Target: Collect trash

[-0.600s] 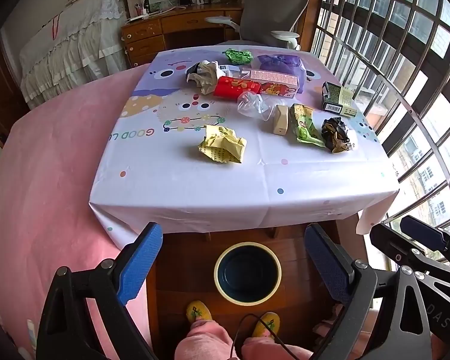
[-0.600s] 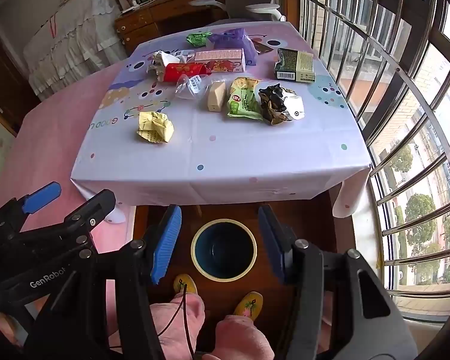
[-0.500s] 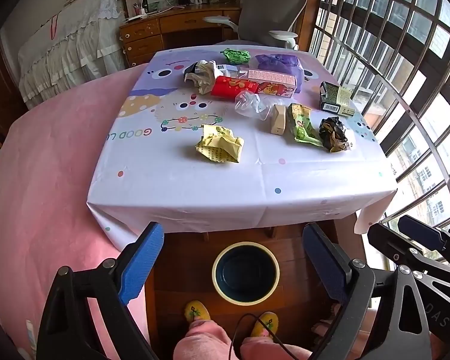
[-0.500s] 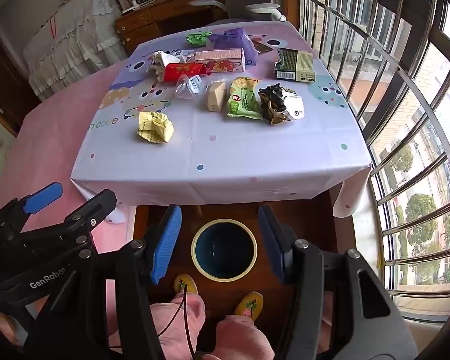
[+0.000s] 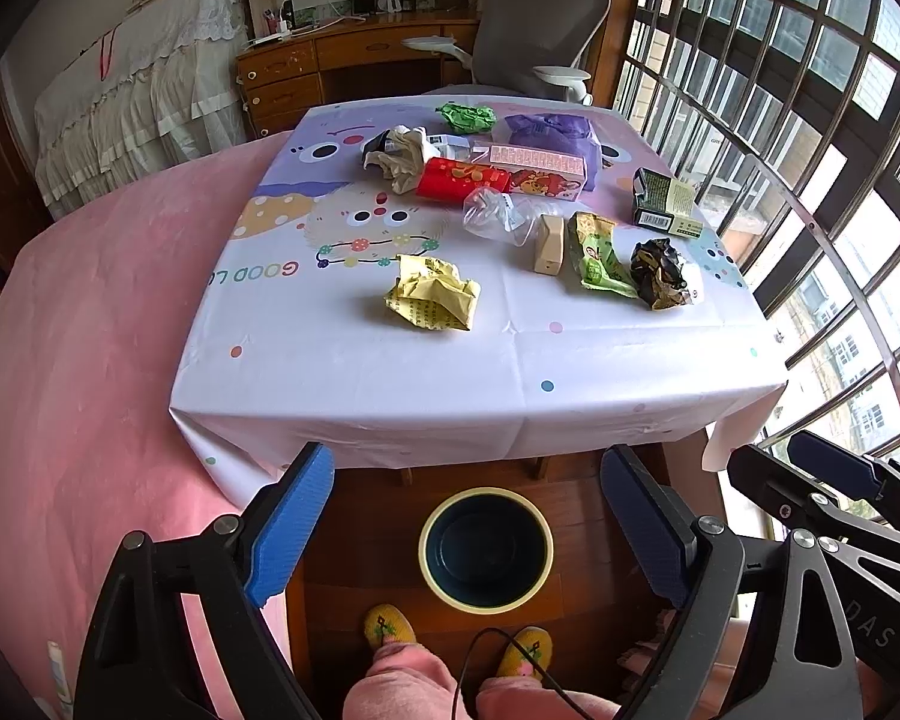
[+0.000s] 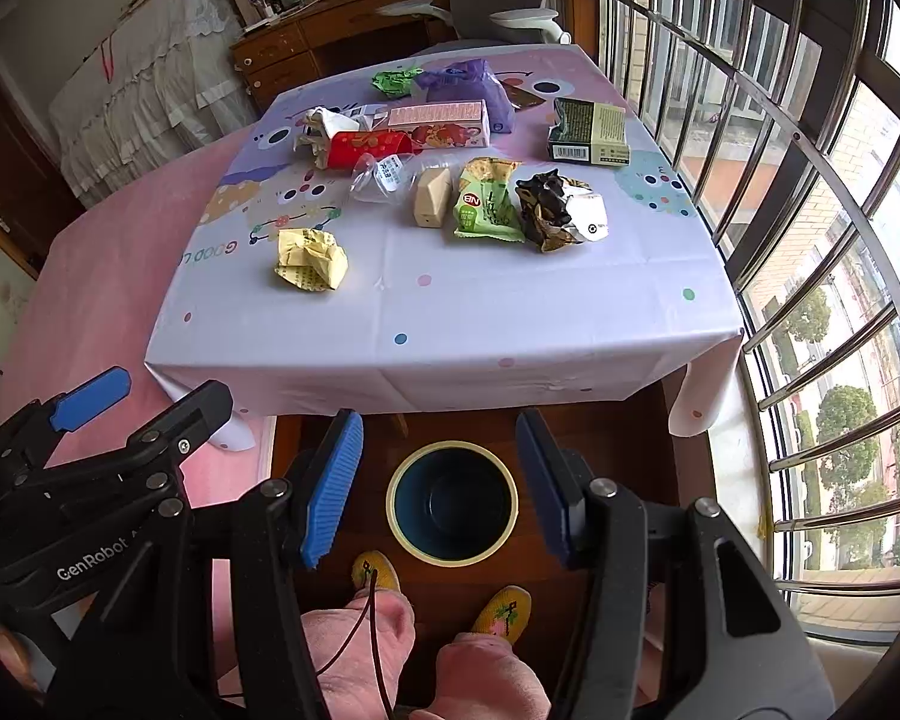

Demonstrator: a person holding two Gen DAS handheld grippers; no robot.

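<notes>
Both the left hand-held gripper (image 5: 467, 531) and the right hand-held gripper (image 6: 439, 487) are hanging with fingers apart, holding nothing, above the bin (image 5: 486, 549) on the floor. Crumpled wrappers, including a yellow one (image 5: 433, 293), are lying scattered across the worktop (image 5: 354, 372) beyond.

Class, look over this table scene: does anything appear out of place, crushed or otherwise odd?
Yes. Crumpled rubbish litters the tablecloth: a crushed yellow wrapper, a scrunched black foil packet and a torn-open green box. The bin on the floor in front of the table looks empty. Both grippers are open and hold nothing.
</notes>
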